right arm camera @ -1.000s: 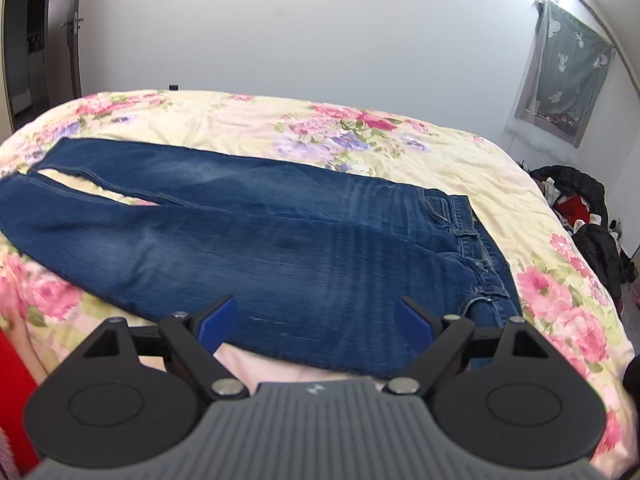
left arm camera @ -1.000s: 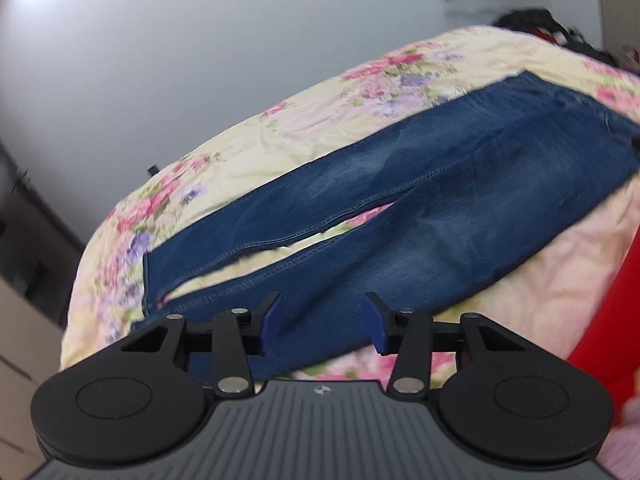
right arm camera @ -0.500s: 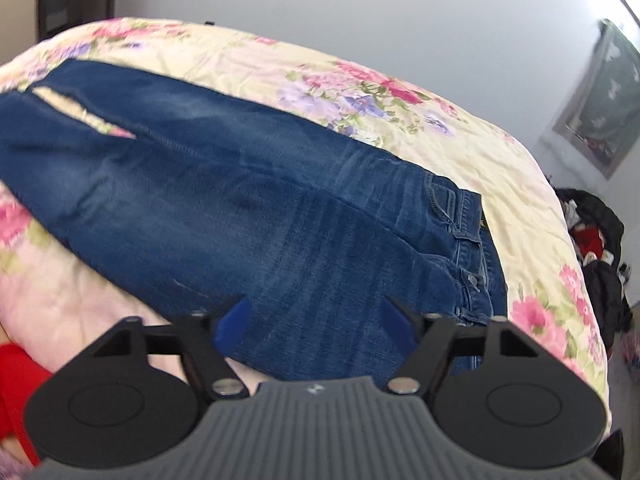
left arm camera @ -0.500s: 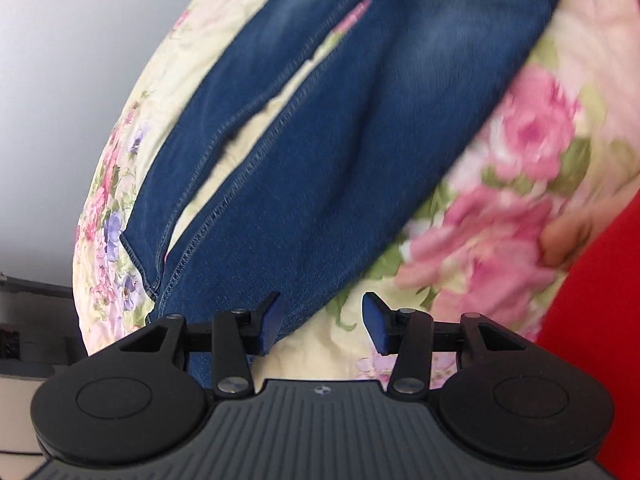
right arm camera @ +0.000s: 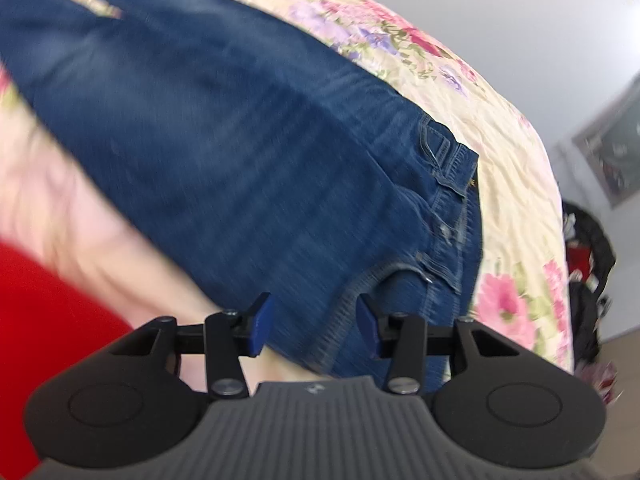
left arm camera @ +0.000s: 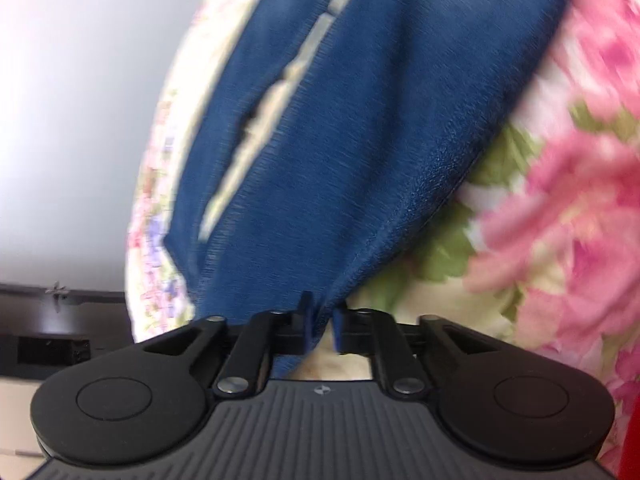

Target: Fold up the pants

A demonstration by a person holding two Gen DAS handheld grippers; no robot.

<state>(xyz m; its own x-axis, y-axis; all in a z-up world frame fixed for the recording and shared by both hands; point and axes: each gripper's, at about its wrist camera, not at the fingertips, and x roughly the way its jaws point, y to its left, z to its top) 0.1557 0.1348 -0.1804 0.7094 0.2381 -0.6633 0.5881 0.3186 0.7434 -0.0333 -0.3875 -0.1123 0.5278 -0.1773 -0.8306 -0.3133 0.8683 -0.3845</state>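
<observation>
Blue denim pants (right arm camera: 224, 152) lie spread flat on a bed under a floral bedspread (right arm camera: 516, 184), legs side by side with a sliver of bedspread showing between them and the waistband toward a dark heap of clothes (right arm camera: 588, 264) off the bed's far corner. The left gripper (left arm camera: 320, 322) has its fingers drawn narrow and pinched on the near edge of one leg, down toward the hem end of the pants. The right gripper (right arm camera: 314, 324) straddles the near edge of the pants just short of the waistband, its fingers (right arm camera: 260, 324) partly apart with denim between them and not yet pressing the cloth.

The risk, judged from here: the left pinch takes only a thin bunch of fabric at the seam, so a hard pull could let the leg slip free. If the right fingers close on the top layer alone, or catch the bedspread beneath, the lift would likely come up uneven and leave the fold crooked.

No brand or writing can be read; the small tab at the waistband is too blurred.
</observation>
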